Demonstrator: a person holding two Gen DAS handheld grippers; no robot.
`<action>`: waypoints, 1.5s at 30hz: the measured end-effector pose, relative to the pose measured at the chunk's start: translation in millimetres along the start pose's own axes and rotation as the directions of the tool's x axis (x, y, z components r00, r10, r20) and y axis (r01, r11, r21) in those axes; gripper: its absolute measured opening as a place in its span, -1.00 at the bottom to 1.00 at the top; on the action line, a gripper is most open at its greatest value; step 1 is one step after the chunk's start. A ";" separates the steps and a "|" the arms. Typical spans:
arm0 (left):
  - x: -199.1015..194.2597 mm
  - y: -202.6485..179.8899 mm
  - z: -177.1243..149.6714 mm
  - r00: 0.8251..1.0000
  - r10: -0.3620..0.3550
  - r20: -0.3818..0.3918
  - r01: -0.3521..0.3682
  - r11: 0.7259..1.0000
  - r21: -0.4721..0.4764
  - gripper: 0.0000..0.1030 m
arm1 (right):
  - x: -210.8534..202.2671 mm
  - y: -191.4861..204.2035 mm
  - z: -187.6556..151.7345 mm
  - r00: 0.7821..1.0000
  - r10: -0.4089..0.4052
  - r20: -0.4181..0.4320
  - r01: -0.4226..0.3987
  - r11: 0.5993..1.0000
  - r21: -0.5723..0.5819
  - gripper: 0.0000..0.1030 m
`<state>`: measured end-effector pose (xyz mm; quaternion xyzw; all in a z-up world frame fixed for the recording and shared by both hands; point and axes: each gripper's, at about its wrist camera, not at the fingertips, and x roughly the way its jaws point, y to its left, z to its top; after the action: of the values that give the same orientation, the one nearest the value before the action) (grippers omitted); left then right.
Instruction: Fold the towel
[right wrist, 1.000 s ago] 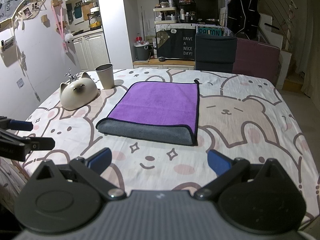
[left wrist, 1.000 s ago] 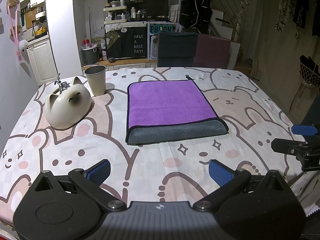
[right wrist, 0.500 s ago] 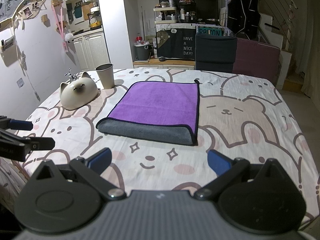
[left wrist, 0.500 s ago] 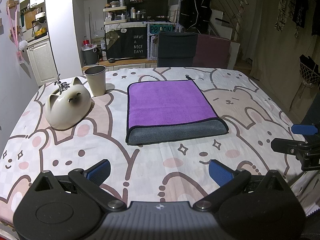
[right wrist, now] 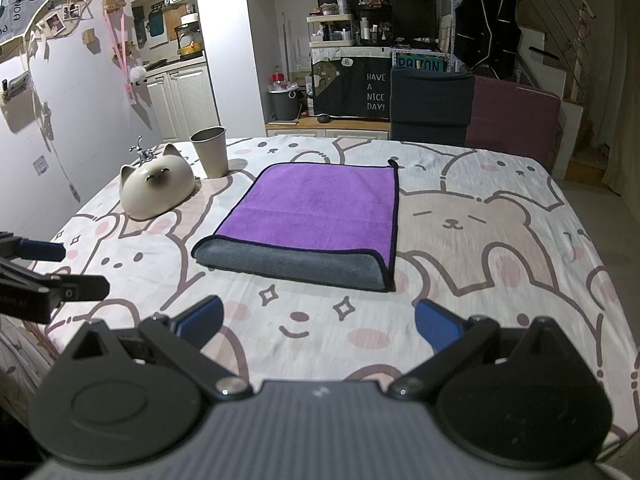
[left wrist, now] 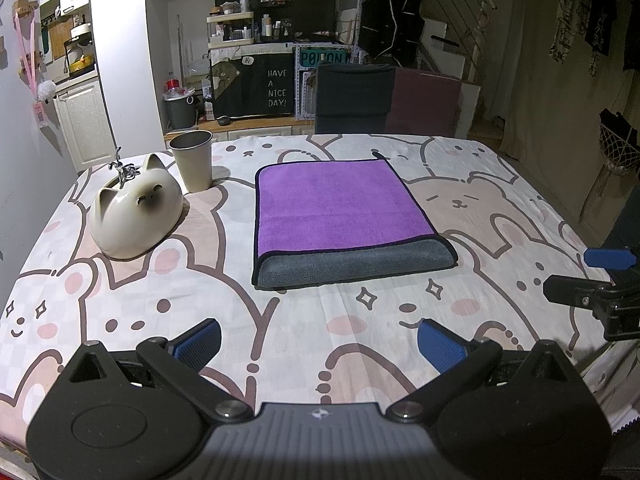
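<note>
A purple towel (left wrist: 340, 204) with a grey underside lies folded flat on the cartoon-print tablecloth (left wrist: 472, 216), its grey folded edge toward me; it also shows in the right wrist view (right wrist: 316, 210). My left gripper (left wrist: 318, 342) is open and empty, held near the table's front edge, short of the towel. My right gripper (right wrist: 318, 320) is open and empty, also short of the towel. The right gripper shows at the right edge of the left wrist view (left wrist: 600, 276), and the left gripper at the left edge of the right wrist view (right wrist: 44, 272).
A cream cat-shaped bowl (left wrist: 134, 210) and a grey cup (left wrist: 193, 160) stand left of the towel. Two chairs (left wrist: 352, 98) stand behind the table's far edge. Kitchen shelves and cabinets fill the background.
</note>
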<state>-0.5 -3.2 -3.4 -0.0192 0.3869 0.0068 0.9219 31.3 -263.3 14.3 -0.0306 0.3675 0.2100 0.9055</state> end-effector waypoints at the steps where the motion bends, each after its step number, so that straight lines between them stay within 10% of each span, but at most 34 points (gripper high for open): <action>1: -0.1 -0.2 0.1 1.000 0.002 0.001 -0.002 1.000 0.002 1.00 | 0.2 0.2 0.2 1.000 -0.001 0.001 0.001 1.000 -0.001 0.99; 45: 140.1 40.5 94.0 0.997 0.014 -0.076 -0.016 1.000 -0.027 1.00 | 115.7 -27.6 82.2 0.996 -0.072 -0.052 0.071 0.997 -0.010 0.99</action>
<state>163.6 40.7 -38.8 -0.0295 0.4214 0.0182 0.9062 170.3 -229.8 -7.1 -0.0531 0.3890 0.1782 0.9023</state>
